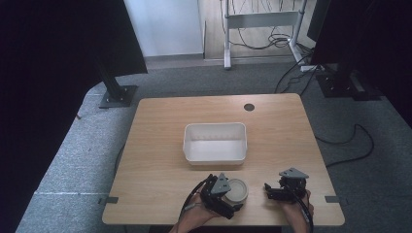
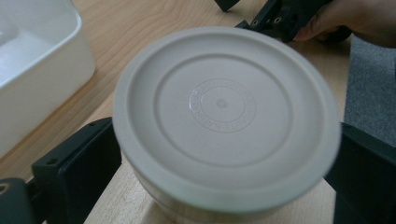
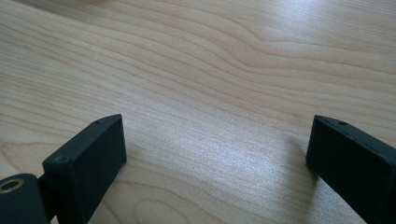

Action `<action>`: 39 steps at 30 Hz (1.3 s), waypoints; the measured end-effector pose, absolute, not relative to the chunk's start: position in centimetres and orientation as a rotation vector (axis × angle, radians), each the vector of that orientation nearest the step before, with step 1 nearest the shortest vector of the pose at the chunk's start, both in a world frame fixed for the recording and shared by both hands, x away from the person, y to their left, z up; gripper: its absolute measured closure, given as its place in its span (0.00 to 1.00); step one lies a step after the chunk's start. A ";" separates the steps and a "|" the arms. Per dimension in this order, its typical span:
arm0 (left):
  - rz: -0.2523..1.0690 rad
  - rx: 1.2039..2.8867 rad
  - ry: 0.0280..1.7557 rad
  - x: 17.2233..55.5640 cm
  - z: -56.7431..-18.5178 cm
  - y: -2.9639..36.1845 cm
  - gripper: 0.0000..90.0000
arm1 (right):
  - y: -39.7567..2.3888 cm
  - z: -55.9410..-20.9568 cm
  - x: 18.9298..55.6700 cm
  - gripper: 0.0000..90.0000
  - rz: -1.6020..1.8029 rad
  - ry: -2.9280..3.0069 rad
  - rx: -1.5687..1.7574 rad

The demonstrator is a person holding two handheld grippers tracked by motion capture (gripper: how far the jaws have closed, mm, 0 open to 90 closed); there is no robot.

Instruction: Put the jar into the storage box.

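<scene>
The left gripper (image 1: 232,194) is holding a round lidded container (image 1: 237,190) between its 2 jaws near the front edge of the tabletop (image 1: 160,145), just in front of a white tub (image 1: 214,142). The container's lid (image 2: 226,112) is carrying a ring of raised lettering too blurred to read. The right gripper (image 1: 270,190) is sitting just beside it, jaws spread wide over bare wood.

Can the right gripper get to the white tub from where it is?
Probably yes. The right gripper is open with bare table between it and the white tub; the round container sits off to its side, between the left gripper's jaws.
</scene>
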State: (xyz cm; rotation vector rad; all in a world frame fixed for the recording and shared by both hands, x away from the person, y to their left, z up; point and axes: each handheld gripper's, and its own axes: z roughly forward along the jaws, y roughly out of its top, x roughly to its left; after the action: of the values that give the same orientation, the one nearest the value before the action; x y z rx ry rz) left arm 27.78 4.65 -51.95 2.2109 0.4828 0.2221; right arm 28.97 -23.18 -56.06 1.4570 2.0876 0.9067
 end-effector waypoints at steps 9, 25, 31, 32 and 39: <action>0.258 2.233 0.484 27.9 -52.8 3.7 0.04 | -23.2 -56.1 29.0 0.05 0.907 2.088 1.457; 0.296 2.216 0.497 27.8 -53.3 3.5 0.11 | -23.2 -56.1 29.0 0.05 0.907 2.088 1.456; 0.298 2.215 0.514 28.0 -53.2 3.7 0.11 | -23.2 -56.1 29.0 0.05 0.908 2.089 1.455; 0.299 2.214 0.515 28.1 -53.1 3.8 0.11 | -23.2 -56.1 29.0 0.05 0.908 2.089 1.455; 0.302 2.206 0.513 28.3 -52.4 4.1 0.11 | -23.2 -56.1 29.0 0.05 0.907 2.089 1.454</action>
State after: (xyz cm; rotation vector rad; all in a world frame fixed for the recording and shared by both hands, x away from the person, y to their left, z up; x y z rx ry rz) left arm 28.29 4.09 -52.36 2.2061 0.5127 0.3019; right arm 28.97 -23.18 -56.06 1.4544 2.0892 0.9075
